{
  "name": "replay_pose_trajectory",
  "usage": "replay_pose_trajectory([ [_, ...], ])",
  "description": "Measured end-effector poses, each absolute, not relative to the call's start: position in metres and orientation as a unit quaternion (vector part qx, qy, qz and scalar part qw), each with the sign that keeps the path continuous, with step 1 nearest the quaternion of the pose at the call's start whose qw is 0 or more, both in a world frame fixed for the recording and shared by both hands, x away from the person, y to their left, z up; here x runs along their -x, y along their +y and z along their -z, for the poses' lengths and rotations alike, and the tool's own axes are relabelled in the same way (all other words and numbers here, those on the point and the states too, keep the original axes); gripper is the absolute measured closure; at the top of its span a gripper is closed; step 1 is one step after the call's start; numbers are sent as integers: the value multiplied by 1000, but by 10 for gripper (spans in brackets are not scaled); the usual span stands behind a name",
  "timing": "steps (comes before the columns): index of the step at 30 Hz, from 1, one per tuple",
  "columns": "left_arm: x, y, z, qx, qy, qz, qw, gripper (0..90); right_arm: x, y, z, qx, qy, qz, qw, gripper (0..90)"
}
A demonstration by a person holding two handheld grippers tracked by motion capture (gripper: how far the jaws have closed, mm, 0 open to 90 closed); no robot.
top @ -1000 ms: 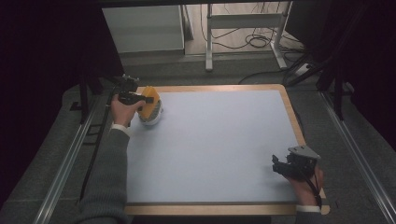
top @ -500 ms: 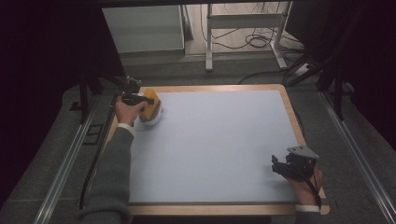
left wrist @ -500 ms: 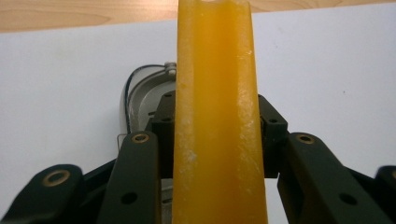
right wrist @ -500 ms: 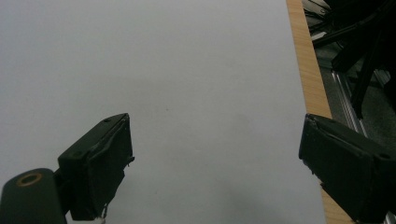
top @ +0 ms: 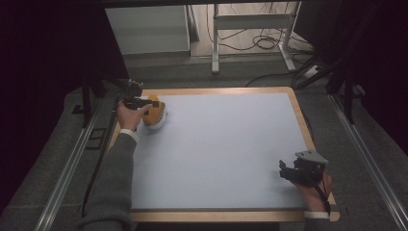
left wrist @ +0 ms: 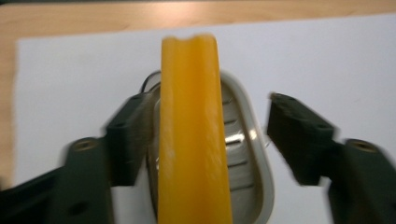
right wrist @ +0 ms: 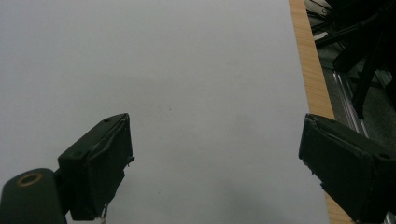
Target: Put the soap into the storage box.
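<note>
A yellow-orange slab [left wrist: 194,140] stands on edge in a white oval dish [left wrist: 252,154] with slotted drain holes, at the mat's far left corner. In the high view the slab [top: 155,109] and dish [top: 158,123] sit just right of my left gripper [top: 136,102]. My left gripper [left wrist: 208,99] is open with its jaws on either side of the slab; the left jaw is close against it and the right jaw stands apart. My right gripper [top: 287,171] rests near the mat's front right corner. In its own view the right gripper [right wrist: 215,119] is open over bare mat.
A pale blue mat [top: 226,149] covers a wooden-edged table [top: 300,113]. Metal rails [top: 67,168] run along both sides. A white cabinet [top: 146,29] and a metal frame with cables [top: 250,29] stand beyond the far edge.
My left hand has shifted slightly at the dish and its view is motion-blurred. The right gripper has stayed where it was.
</note>
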State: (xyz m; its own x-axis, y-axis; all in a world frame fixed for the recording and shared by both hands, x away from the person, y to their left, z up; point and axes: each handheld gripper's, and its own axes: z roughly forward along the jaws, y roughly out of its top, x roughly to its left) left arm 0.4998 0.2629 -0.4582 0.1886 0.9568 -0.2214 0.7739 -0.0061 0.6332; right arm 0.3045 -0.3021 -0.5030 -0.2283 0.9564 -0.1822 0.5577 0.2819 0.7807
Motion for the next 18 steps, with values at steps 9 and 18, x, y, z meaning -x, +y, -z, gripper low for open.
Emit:
replay_pose_trajectory([
  [9,-475,277,442,-690,607,-152,364,209,-305,-302,503,-521,725,-296,338,99],
  [18,-436,274,434,-725,544,-130,402,213,-304,-301,502,-520,726,-296,340,99],
])
